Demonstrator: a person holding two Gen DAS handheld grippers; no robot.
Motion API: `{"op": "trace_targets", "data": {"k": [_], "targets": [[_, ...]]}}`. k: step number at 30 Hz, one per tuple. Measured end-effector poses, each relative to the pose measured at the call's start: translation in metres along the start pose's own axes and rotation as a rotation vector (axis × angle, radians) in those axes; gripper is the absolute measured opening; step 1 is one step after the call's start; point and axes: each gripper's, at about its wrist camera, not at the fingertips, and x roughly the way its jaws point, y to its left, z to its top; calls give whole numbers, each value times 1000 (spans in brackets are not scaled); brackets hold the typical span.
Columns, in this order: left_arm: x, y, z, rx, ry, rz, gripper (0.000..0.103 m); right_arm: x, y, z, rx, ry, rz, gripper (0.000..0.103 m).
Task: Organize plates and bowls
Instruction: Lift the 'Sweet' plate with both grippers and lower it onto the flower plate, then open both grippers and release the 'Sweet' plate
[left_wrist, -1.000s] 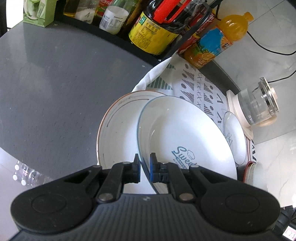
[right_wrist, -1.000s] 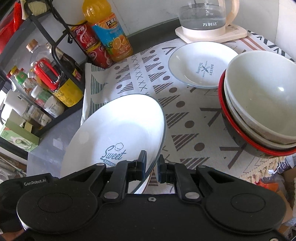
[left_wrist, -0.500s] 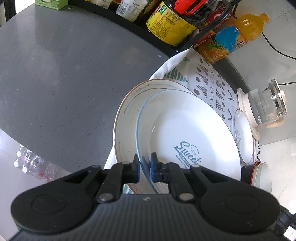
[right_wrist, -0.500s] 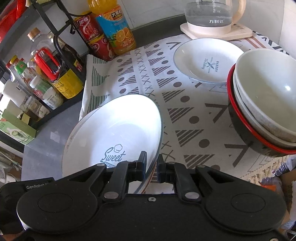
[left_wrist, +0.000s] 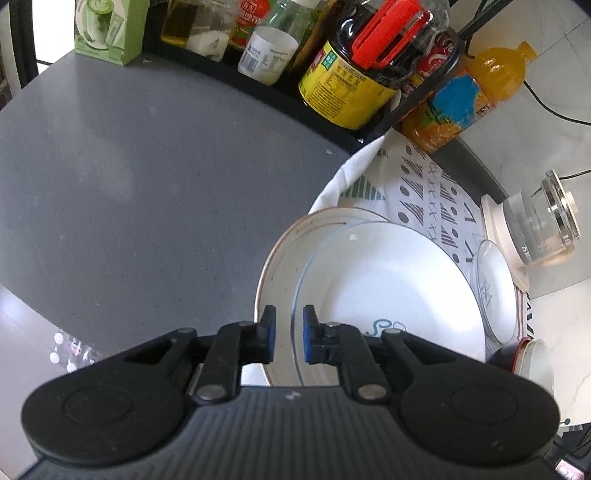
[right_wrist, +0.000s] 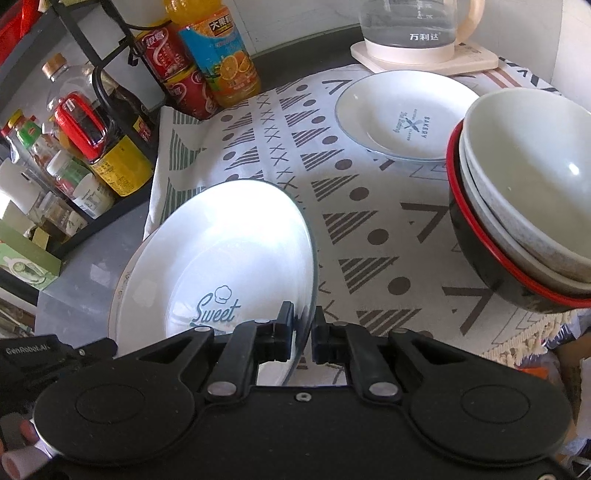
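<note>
A white "Sweet" plate (left_wrist: 391, 291) (right_wrist: 225, 258) lies on a larger brown-rimmed plate (left_wrist: 284, 266) (right_wrist: 123, 277) on the patterned cloth (right_wrist: 369, 221). My left gripper (left_wrist: 287, 338) is open, its pads apart on either side of the Sweet plate's rim. My right gripper (right_wrist: 303, 336) is also open, its pads straddling the opposite rim. A smaller "Bakery" plate (right_wrist: 406, 114) (left_wrist: 495, 288) lies further back. Stacked bowls (right_wrist: 524, 199), the lowest one black with a red rim, stand at the right.
A black rack with sauce bottles (left_wrist: 354, 81) (right_wrist: 107, 140), red cans (right_wrist: 173, 70) and an orange juice bottle (left_wrist: 469, 96) (right_wrist: 218, 51) line the back. A glass kettle (right_wrist: 413, 26) (left_wrist: 543, 229) stands on a pad. Grey tabletop (left_wrist: 129, 184) spreads left.
The Sweet plate has come down onto the brown-rimmed plate. Both grippers have opened and let go of its rim.
</note>
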Motion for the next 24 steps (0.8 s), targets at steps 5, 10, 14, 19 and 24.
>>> {"op": "trace_targets", "data": {"k": [5,10,14,19,24], "targets": [[1,-1,0,17,-28,13,30,7,2,1,-11,16,-6,12],[10,5,0,0,-7,47,31,15,5,4,-24,31,-1,13],[13,10,0,-17,-15,48,30,19,7,5,-32,41,5,14],[12,13,3,-27,-24,31,22,26,8,4,-28,63,13,15],[11,14,7,-40,-28,12,13,31,12,3,-31,73,12,17]]}}
